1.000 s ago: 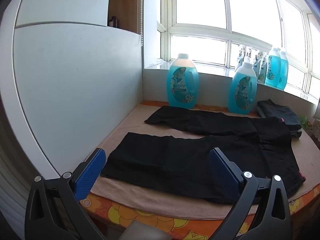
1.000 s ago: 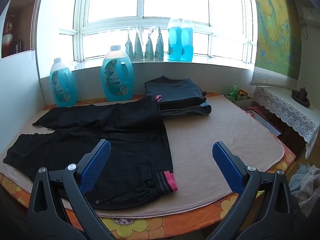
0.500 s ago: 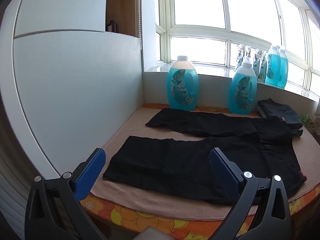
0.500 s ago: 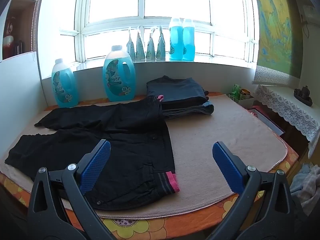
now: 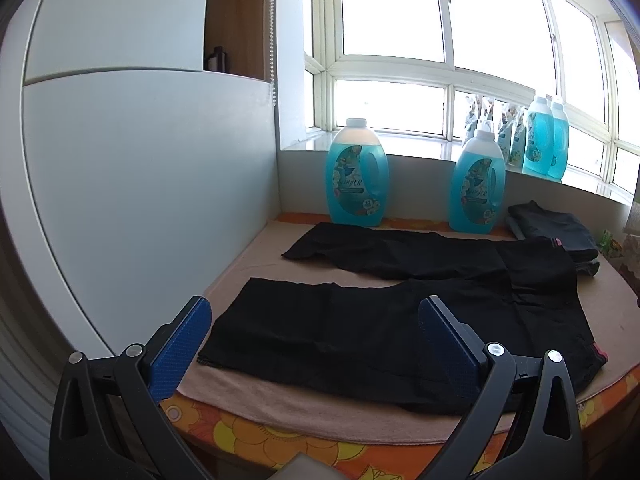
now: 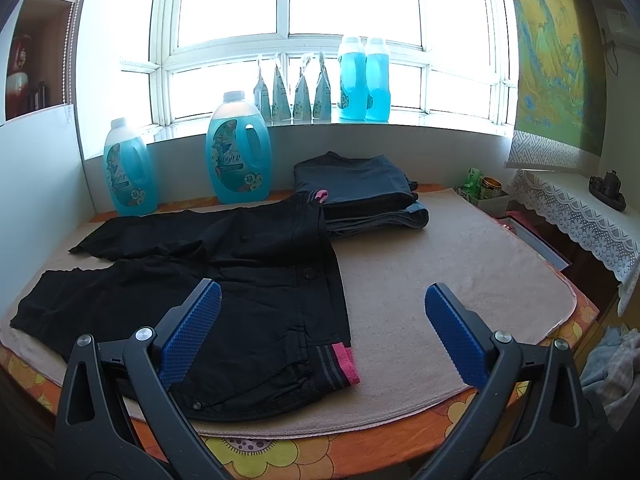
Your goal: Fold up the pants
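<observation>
One pair of black pants (image 6: pixel 224 280) lies spread flat on a beige towel (image 6: pixel 460 272) that covers the worktop (image 6: pixel 360 440). Both legs extend toward the white cabinet panel (image 5: pixel 140 184), separated by a narrow strip of towel. The waistband points toward the middle of the worktop and shows a pink and grey striped band (image 6: pixel 340 364) at its near corner and a pink tab at its far corner. A button is visible near the waistband.

Left claw (image 5: pixel 316 344): jaws spread wide, holding nothing. It hovers off the near edge of the worktop, with the hem of the near leg (image 5: pixel 320 336) lying between its blue pads (image 5: pixel 180 344) in the left wrist view, apart from them.

Right claw (image 6: pixel 320 332): jaws spread wide, holding nothing. It hovers above the near edge, with the waistband corner between its pads in the right wrist view; no contact.

Behind the pants, a stack of folded dark garments (image 6: pixel 360 192) touches the far waistband corner. Two large blue detergent bottles (image 6: pixel 238 152) stand on the worktop against the wall, and smaller bottles and pouches (image 6: pixel 292 92) stand on the window sill.

Change against the picture one second earlier: in both wrist views the pants sit slightly higher and farther off, and more of the floral worktop edge shows below the towel. Jaw spacing of both claws is unchanged. The pants have not moved on the towel.
</observation>
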{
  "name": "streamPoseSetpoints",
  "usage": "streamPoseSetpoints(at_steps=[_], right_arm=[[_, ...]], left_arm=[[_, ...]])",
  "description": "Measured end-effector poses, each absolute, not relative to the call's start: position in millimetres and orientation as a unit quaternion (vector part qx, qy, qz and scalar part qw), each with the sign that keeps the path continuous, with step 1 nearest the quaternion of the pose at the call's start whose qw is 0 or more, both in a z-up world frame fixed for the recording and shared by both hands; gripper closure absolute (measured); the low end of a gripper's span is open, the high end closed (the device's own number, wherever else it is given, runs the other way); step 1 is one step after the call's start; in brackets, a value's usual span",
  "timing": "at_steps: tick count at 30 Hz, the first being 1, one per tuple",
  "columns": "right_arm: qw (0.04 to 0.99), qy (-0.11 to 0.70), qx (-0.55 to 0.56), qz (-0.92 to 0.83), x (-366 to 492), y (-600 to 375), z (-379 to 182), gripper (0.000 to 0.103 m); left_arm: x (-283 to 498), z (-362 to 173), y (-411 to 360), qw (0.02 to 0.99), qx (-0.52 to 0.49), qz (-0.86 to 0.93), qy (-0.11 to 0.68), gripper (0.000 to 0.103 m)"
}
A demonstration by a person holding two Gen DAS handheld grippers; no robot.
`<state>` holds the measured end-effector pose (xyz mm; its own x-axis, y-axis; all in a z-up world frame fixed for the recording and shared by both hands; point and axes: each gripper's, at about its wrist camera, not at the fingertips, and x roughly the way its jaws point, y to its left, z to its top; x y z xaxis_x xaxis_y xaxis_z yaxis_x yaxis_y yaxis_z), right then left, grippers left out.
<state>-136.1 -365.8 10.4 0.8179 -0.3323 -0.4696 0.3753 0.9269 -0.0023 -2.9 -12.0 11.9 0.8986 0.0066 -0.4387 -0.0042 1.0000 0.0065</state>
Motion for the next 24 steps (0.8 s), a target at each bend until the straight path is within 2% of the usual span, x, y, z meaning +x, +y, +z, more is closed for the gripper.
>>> streamPoseSetpoints(at_steps=[24], right_arm=[[0.951, 0.242, 0.048, -0.186, -135.8, -367.3, 2.7, 0.0]], left_arm=[[-4.7, 11.8, -18.6, 0.974, 0.003, 0.002, 0.225, 0.0]])
